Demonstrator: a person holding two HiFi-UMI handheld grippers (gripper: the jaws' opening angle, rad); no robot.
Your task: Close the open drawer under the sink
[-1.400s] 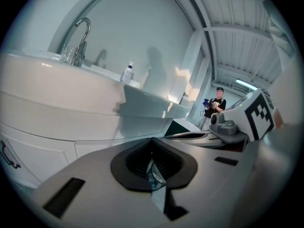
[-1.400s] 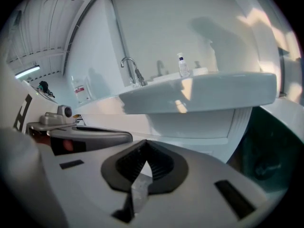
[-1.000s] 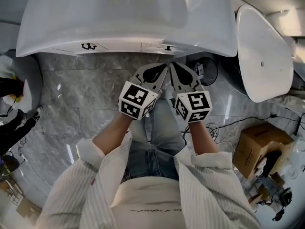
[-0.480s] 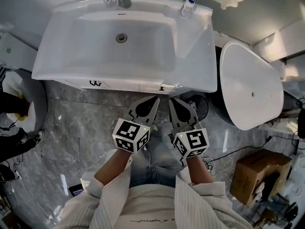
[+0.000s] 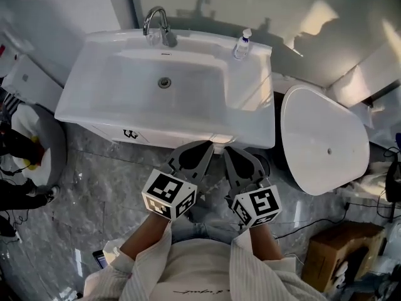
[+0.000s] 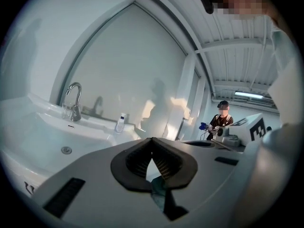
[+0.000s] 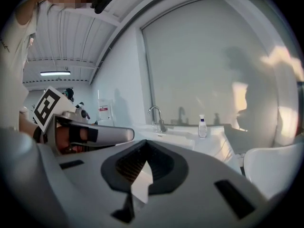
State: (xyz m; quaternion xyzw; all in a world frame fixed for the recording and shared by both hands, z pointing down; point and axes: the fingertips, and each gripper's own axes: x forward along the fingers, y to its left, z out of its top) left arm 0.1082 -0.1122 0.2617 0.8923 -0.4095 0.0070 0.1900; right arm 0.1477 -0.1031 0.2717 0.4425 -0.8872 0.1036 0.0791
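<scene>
Backed off and risen from the sink (image 5: 81, 105) since a second ago, bringing tap (image 5: 156, 24) and bottle (image 5: 242, 44) into the head view. At far left, a round bin (image 5: 56, 149) with white stuff inside, close by the sink's left corner. Grey stone floor (image 5: 94, 180) giving room in front of it. On the sink's back rim the tap, a drain (image 5: 165, 82) mid-basin, the bottle upright at the back right corner. Under the front rim, only a thin strip of the drawer (image 5: 156, 138), not jutting past the rim. Just in front, left gripper (image 5: 207, 145) with fingers pressed together on nothing; just beside it, right gripper (image 5: 227, 149) likewise closed on nothing. To the right, toilet lid (image 5: 319, 143) crowding the sink's side edge. Nearer the right corner, a cardboard box (image 5: 332, 262), contents unclear.
</scene>
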